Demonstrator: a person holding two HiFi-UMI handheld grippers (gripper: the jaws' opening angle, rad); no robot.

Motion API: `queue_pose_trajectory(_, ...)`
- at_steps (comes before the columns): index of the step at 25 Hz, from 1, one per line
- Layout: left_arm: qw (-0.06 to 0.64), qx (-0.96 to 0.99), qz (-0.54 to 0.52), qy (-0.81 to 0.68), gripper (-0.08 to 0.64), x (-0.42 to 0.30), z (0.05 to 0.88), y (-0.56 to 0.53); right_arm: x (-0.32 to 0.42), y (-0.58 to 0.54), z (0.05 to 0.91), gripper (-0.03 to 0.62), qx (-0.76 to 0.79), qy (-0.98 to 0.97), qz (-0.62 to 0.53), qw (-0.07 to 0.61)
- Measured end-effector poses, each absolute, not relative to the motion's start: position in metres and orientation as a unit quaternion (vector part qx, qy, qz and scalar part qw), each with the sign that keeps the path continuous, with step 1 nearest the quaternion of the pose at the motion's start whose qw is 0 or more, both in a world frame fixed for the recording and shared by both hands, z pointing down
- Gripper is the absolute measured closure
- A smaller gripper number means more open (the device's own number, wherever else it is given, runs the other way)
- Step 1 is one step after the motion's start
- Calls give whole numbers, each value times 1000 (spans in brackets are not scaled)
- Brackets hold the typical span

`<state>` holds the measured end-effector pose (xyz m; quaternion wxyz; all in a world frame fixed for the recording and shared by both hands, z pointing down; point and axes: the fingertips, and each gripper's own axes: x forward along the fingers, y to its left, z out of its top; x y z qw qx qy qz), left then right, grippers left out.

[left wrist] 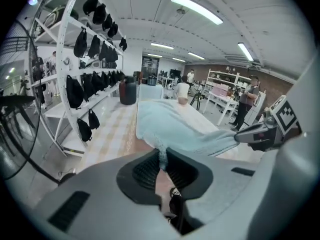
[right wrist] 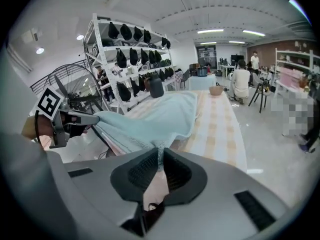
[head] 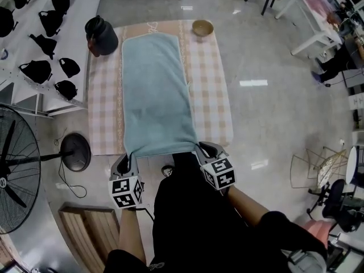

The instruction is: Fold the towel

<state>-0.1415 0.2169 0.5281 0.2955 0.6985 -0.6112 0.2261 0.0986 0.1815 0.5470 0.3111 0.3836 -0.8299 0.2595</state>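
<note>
A long pale blue towel point(head: 154, 90) lies lengthwise on a checked tablecloth point(head: 210, 84). Its near edge is lifted off the table. My left gripper point(head: 129, 157) is shut on the towel's near left corner point(left wrist: 161, 156), and my right gripper point(head: 202, 149) is shut on the near right corner point(right wrist: 160, 156). In the left gripper view the towel point(left wrist: 175, 121) stretches away and across to the right gripper point(left wrist: 260, 134). In the right gripper view the towel point(right wrist: 155, 116) runs over to the left gripper point(right wrist: 67, 119).
A dark pot point(head: 101, 36) stands at the table's far left corner and a wooden bowl point(head: 202, 27) at the far right. A rack of black bags point(head: 40, 44) lines the left side. A floor fan point(head: 17, 169) and its round base point(head: 75, 151) stand at near left.
</note>
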Motion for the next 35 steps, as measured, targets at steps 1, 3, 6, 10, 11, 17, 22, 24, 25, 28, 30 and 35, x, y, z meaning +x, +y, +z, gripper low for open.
queue_pose_trajectory(1,287,702,221,-613,523,-144,518,206,96,173,538,555,386,-832,255,306)
queue_pose_trajectory(3,272,707,210,-618,523,-149,498,184,92,153,521,555,389,-834,255,295)
queue_pose_trajectory(6,253,716,201,-619,524,-154,475,152,88,121,497,555,396,-835,266,276)
queue_pose_trajectory(10,249,722,182,-620,525,-160,461,109,82,71,474,555,401,-840,254,263)
queue_pose_trajectory(11,252,720,177,-621,524,-162,460,97,80,59,470,555,401,-842,251,261)
queue_pose_trajectory(17,250,718,172,-626,525,-171,451,32,72,-7,455,555,390,-852,242,251)
queue_pose_trajectory(22,249,711,169,-635,524,-177,446,-18,67,-56,451,555,378,-861,244,239)
queue_pose_trajectory(24,245,708,169,-641,524,-180,446,-37,64,-74,451,555,373,-864,243,235)
queue_pose_trajectory(25,243,706,170,-643,523,-181,446,-45,63,-83,450,555,371,-866,242,233)
queue_pose_trajectory(28,243,700,175,-649,523,-186,447,-68,58,-108,449,555,370,-868,238,232)
queue_pose_trajectory(30,245,698,178,-649,523,-189,449,-82,54,-125,450,555,372,-867,240,229)
queue_pose_trajectory(35,253,697,175,-648,523,-198,463,-121,46,-164,459,555,384,-860,251,224)
